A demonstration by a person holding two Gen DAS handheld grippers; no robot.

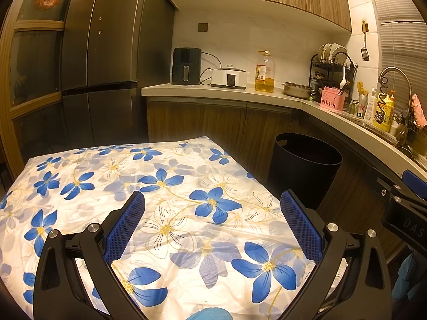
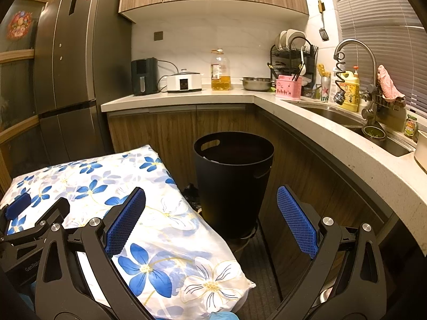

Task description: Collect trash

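A tall dark refrigerator fills the left wall, and an L-shaped counter runs from it round to the sink. Below, a floral cloth covers a raised surface – no trash shows on it. The black bin stands on the floor between the cloth's edge and the cabinet doors, its mouth unobstructed; something pale shows just inside the rim, too dim to tell. On the counter sit an air fryer, a white cooker, an oil bottle, a steel bowl and a dish rack. Left tongs hover spread wide over the cloth, empty; right tongs – likewise released – point toward the bin.
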